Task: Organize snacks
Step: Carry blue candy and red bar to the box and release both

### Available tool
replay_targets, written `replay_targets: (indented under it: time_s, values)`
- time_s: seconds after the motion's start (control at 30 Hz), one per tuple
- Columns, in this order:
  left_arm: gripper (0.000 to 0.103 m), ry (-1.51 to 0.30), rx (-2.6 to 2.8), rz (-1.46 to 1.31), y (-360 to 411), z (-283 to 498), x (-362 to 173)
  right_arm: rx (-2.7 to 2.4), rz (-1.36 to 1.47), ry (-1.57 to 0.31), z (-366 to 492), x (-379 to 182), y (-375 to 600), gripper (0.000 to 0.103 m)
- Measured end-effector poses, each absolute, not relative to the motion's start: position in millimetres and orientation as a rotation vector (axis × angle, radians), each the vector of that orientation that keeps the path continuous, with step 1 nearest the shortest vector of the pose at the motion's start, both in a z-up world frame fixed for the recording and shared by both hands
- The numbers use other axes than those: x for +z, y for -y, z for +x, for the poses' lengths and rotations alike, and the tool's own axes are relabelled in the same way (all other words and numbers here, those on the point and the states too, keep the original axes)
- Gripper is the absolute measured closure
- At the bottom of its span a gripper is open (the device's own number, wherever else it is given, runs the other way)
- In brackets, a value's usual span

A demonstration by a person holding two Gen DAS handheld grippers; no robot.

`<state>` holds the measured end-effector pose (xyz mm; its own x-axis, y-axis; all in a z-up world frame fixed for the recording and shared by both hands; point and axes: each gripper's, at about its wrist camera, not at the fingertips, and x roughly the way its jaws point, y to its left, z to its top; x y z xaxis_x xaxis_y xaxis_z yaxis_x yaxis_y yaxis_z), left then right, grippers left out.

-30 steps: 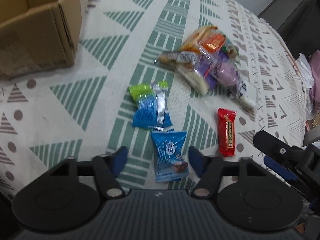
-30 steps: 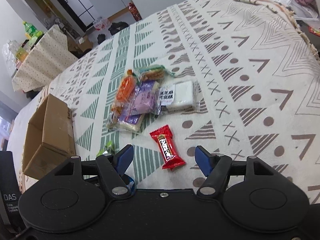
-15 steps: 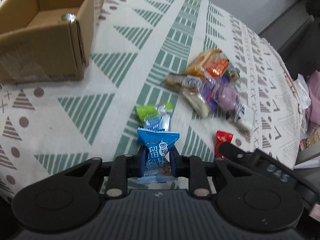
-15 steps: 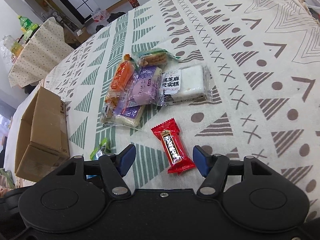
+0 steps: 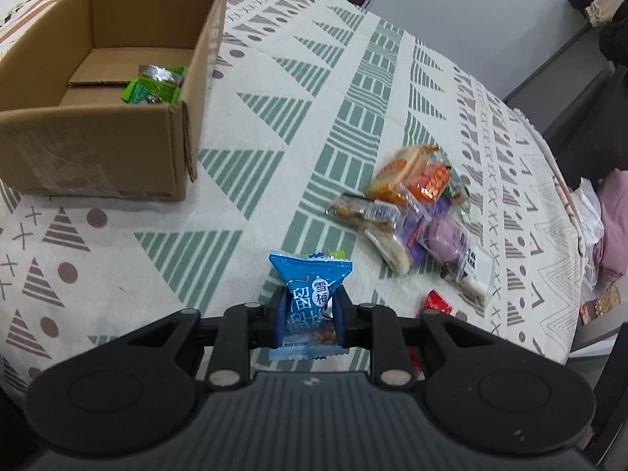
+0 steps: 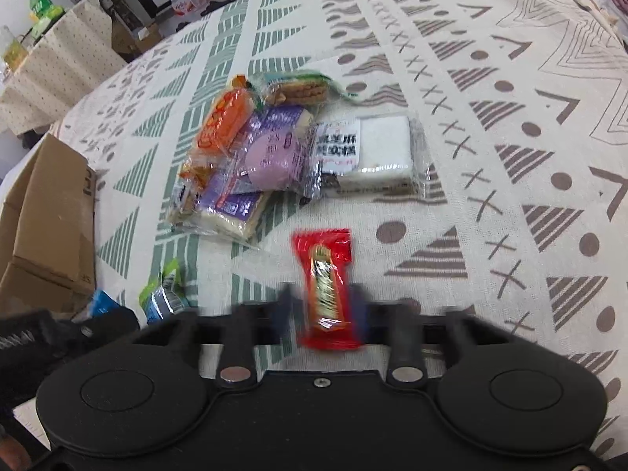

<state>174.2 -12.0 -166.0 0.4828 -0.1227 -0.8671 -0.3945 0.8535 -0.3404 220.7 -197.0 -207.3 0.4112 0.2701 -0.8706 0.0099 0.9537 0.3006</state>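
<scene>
My left gripper (image 5: 309, 316) is shut on a blue snack packet (image 5: 310, 302) and holds it above the patterned cloth. My right gripper (image 6: 324, 310) has its blurred fingers close against both sides of a red candy bar (image 6: 325, 286); it looks shut on it. The open cardboard box (image 5: 98, 149) stands at the far left with a green packet (image 5: 155, 88) inside; it also shows in the right wrist view (image 6: 43, 216). A pile of wrapped snacks (image 5: 412, 212) lies to the right, also in the right wrist view (image 6: 274, 153).
A green and blue packet (image 6: 163, 294) lies on the cloth near my left gripper. The table's edge curves at the right, with pink cloth (image 5: 612, 227) beyond it. A side table with bottles (image 6: 39, 11) stands far back.
My left gripper has lifted the blue packet and turned toward the box, now showing its inside. My right gripper has closed in from open around the red candy bar.
</scene>
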Motion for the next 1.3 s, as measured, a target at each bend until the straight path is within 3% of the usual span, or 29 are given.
replay_targets:
  time_s: [1.3]
  values:
    - [0.08,-0.786,0.203,-0.638,-65.4,161.9,-89.1,0.332,0.276,-0.846,191.0,-79.7,141.1,0.084]
